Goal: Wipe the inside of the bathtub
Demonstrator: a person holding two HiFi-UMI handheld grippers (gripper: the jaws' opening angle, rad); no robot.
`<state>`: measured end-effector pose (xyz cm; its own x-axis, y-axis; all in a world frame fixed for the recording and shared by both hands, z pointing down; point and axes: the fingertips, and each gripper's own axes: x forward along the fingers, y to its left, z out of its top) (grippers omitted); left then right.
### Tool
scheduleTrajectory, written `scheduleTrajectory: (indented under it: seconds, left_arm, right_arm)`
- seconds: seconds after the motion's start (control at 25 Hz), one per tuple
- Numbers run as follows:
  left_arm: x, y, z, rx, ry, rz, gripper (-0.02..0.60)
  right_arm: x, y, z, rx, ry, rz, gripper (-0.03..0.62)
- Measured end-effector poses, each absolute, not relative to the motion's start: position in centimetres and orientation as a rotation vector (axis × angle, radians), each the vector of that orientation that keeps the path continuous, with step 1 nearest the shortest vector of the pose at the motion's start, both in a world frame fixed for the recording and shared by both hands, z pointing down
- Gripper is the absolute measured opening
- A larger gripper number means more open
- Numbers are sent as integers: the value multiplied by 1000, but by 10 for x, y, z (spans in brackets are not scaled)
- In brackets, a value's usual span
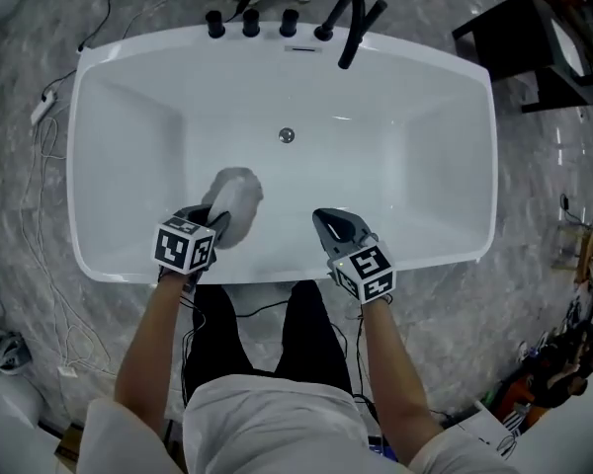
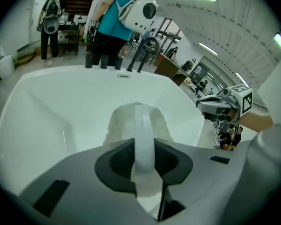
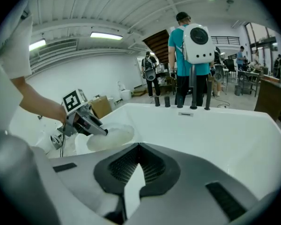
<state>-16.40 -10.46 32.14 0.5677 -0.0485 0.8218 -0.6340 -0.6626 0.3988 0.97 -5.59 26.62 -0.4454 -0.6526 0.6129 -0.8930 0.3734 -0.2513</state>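
A white freestanding bathtub point(image 1: 128, 126) fills the head view, its drain point(image 1: 287, 135) in the middle of the floor. My left gripper point(image 1: 217, 223) is shut on a pale grey-white wiping pad point(image 1: 236, 200), holding it by a handle loop point(image 2: 144, 135) over the near left of the tub's inside. The pad point(image 2: 136, 123) hangs ahead of the jaws in the left gripper view. My right gripper point(image 1: 324, 219) hovers over the tub's near wall, jaws closed together and empty. In the right gripper view the left gripper point(image 3: 86, 121) and the pad point(image 3: 110, 137) show at left.
Black taps point(image 1: 249, 23) and a black spout point(image 1: 354, 18) stand on the far rim. A person in a teal shirt point(image 3: 189, 50) with a white backpack stands behind the tub. Cables point(image 1: 44, 166) lie on the marble floor at left; a dark table point(image 1: 524, 38) is at the back right.
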Motion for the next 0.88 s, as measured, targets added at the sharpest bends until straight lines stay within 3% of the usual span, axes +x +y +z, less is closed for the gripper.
scheduleTrajectory:
  seconds: [0.4,0.88]
  left_arm:
    - [-75,-35,176,2316,-778,861,98]
    - [-63,7,68,2506,-892,613,98]
  right_arm:
    - [68,1,157,1413,-2400,664,20]
    - [91,38,74,1552,-2460,604,20]
